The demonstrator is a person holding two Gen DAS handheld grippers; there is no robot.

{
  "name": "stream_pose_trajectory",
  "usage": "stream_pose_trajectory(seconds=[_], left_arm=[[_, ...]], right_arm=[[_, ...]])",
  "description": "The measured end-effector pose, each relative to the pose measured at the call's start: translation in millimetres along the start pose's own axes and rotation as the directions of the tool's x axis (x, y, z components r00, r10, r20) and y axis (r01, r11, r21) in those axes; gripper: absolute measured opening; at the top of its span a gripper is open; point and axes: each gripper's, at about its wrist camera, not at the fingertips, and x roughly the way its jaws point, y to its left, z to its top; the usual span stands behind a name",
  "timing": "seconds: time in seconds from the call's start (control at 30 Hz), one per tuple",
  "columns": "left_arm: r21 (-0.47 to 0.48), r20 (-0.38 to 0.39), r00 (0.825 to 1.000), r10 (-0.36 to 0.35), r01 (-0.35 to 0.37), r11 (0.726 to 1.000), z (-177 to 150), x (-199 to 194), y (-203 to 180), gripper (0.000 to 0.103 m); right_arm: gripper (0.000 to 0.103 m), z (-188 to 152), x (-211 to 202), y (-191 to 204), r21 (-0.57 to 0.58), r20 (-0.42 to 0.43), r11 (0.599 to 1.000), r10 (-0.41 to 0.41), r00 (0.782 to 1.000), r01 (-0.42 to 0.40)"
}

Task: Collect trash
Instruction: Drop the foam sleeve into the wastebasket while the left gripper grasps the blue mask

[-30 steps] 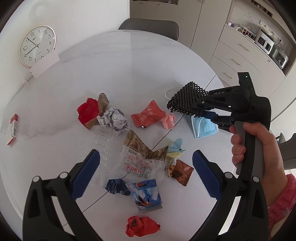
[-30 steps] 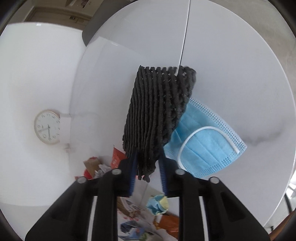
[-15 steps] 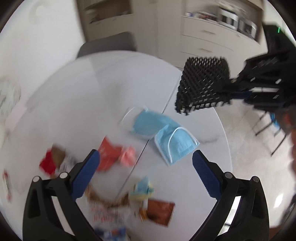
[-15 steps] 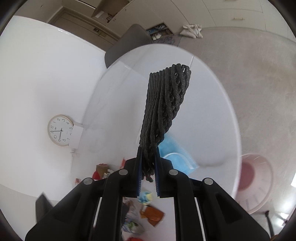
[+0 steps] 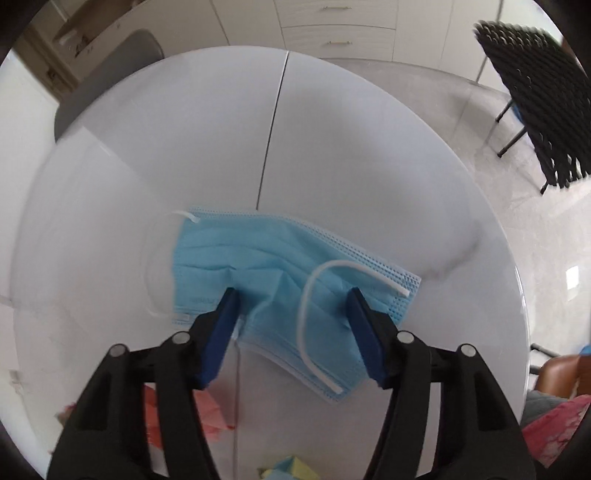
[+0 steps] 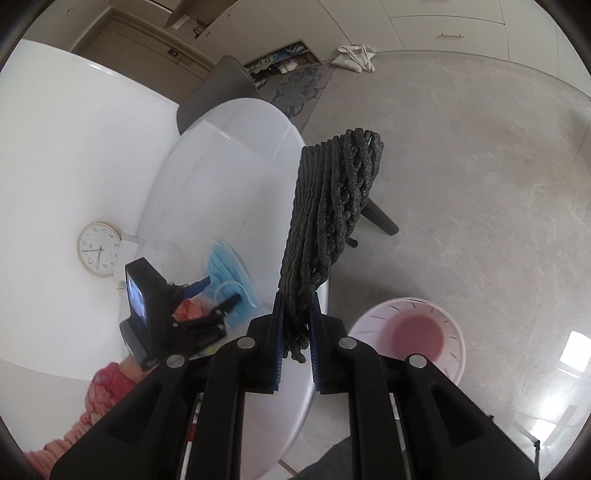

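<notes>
My left gripper is open, its blue-padded fingers down on either side of a fold of the blue face masks lying on the white round table. It also shows in the right wrist view over the masks. My right gripper is shut on a black foam net and holds it out past the table's edge, over the floor. The net shows at the upper right of the left wrist view. A pink waste bin stands on the floor below right of the net.
Pink and red wrappers and a yellow-blue scrap lie near me on the table. A grey chair stands at the far side. A wall clock leans by the table. Cabinets line the back wall.
My left gripper has swung right and come down over the blue masks, narrowing its opening. My right gripper has carried the black net off the table towards the pink bin.
</notes>
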Motion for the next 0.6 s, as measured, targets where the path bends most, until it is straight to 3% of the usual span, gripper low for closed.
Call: stream_pose_trajectory(seconds=[0.13, 0.2, 0.43, 0.6], left_arm=[[-0.094, -0.003, 0.999, -0.042, 0.042, 0.995, -1.2, -3.1, 6.1, 0.027], [-0.129, 0.009, 0.999, -0.051, 0.051, 0.990, -1.9, -9.3, 7.5, 0.020], [-0.239, 0.094, 0.995, -0.044, 0.066, 0.969, -10.6, -66.1, -3.6, 0.017], [-0.322, 0.155, 0.988, -0.027, 0.076, 0.944, -27.0, -123.8, -39.7, 0.017]], right_arm=[[0.013, -5.4, -5.5, -19.2, -0.019, -0.025, 1.000, -0.018, 1.000, 0.018], [0.013, -10.8, -7.2, -26.5, -0.038, -0.042, 0.999, -0.037, 0.998, 0.035], [0.013, -49.9, 9.2, -47.1, -0.184, -0.139, 0.974, -0.156, 0.978, 0.129], [0.013, -92.1, 68.6, -71.2, -0.266, -0.268, 0.953, -0.218, 0.938, 0.145]])
